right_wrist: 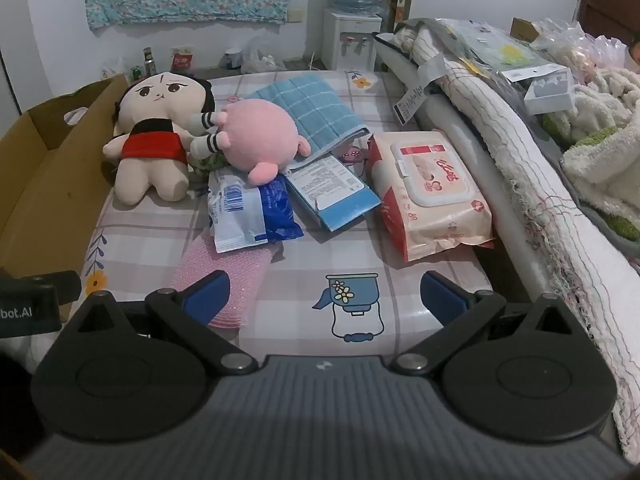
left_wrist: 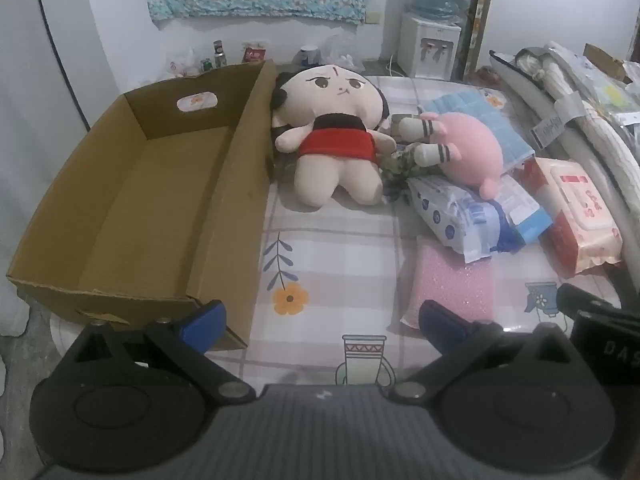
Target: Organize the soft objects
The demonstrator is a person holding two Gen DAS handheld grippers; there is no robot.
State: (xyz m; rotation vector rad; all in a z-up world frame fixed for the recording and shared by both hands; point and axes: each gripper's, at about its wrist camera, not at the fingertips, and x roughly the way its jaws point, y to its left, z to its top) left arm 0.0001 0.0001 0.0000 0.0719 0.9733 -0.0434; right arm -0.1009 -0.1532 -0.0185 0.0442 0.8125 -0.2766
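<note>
A big brown box (left_wrist: 160, 184) sits at the left side of the table (left_wrist: 332, 240). Nothing is in it. Just beside the box lies a doll (left_wrist: 332, 136) in a red dress. A pink plush (left_wrist: 468, 148) lies on some packs (left_wrist: 460, 216) and a blue towel (right_wrist: 316, 108). A wipes pack (right_wrist: 432, 192) is further right. The left gripper (left_wrist: 320, 320) and the right gripper (right_wrist: 324, 296) are both wide open and hold nothing.

Home room: water dispenser (left_wrist: 430, 46), plush doll (left_wrist: 336, 132)
</note>
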